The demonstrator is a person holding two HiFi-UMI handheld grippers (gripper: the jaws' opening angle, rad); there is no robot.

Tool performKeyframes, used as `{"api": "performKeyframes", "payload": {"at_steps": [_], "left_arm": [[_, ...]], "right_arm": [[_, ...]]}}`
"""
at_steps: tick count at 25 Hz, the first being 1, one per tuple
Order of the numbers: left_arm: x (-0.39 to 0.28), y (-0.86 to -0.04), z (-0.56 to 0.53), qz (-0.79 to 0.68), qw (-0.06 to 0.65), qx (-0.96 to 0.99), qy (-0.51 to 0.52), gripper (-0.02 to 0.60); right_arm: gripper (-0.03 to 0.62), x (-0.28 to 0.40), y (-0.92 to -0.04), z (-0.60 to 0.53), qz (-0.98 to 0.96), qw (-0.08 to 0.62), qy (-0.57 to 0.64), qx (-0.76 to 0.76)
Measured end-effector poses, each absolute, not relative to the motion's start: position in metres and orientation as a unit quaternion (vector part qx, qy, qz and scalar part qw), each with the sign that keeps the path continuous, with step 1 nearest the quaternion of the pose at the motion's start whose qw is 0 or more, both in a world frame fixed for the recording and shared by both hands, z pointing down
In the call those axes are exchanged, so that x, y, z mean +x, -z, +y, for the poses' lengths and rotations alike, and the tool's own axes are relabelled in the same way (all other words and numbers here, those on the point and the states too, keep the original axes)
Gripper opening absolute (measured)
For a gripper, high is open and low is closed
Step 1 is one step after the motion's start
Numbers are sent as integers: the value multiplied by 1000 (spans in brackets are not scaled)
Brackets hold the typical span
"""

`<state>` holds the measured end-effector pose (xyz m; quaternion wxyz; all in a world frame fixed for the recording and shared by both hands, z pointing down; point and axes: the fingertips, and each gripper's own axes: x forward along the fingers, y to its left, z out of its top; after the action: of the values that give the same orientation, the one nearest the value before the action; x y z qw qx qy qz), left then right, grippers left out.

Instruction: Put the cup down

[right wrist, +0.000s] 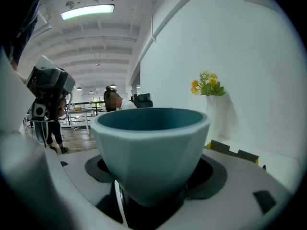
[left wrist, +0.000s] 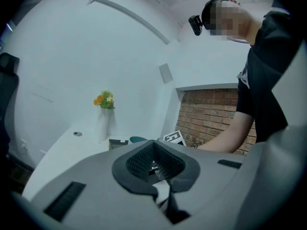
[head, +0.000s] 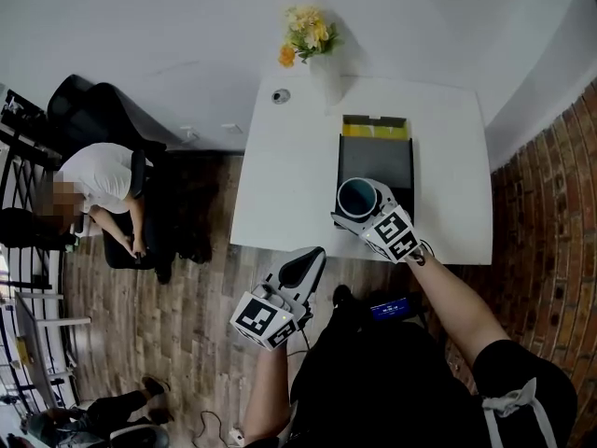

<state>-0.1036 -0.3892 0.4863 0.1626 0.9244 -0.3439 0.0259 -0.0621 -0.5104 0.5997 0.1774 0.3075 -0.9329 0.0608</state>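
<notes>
A teal faceted cup (head: 356, 197) is held upright in my right gripper (head: 360, 211), which is shut on its lower body. It hangs over the near end of a black open box (head: 378, 161) on the white table (head: 280, 175). In the right gripper view the cup (right wrist: 151, 147) fills the middle, and the jaws press its base from both sides. My left gripper (head: 304, 267) is off the table's front edge, over the floor, shut with nothing in it. In the left gripper view its dark pads (left wrist: 156, 164) meet, and the cup's rim (left wrist: 138, 139) shows beyond them.
A white vase with yellow and orange flowers (head: 312, 40) stands at the table's far edge, with a small round object (head: 281, 95) to its left. The box has a yellow far flap (head: 375, 129). A person sits at the left (head: 98, 180). A brick wall (head: 550, 213) is on the right.
</notes>
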Motion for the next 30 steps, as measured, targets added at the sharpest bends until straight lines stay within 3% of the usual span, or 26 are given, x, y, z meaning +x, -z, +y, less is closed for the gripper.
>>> {"api": "performKeyframes", "payload": {"at_steps": [17, 24, 30], "left_arm": [[-98, -470, -377, -342, 140, 929, -18, 8], [-82, -472, -374, -321, 141, 936, -14, 8], [-66, -474, -374, -295, 147, 944, -10, 8]], "right_arm": [[400, -30, -606, -486, -905, 224, -74, 353], [399, 9, -596, -456, -900, 194, -114, 373], [393, 41, -557, -435, -901, 102, -194, 374]]}}
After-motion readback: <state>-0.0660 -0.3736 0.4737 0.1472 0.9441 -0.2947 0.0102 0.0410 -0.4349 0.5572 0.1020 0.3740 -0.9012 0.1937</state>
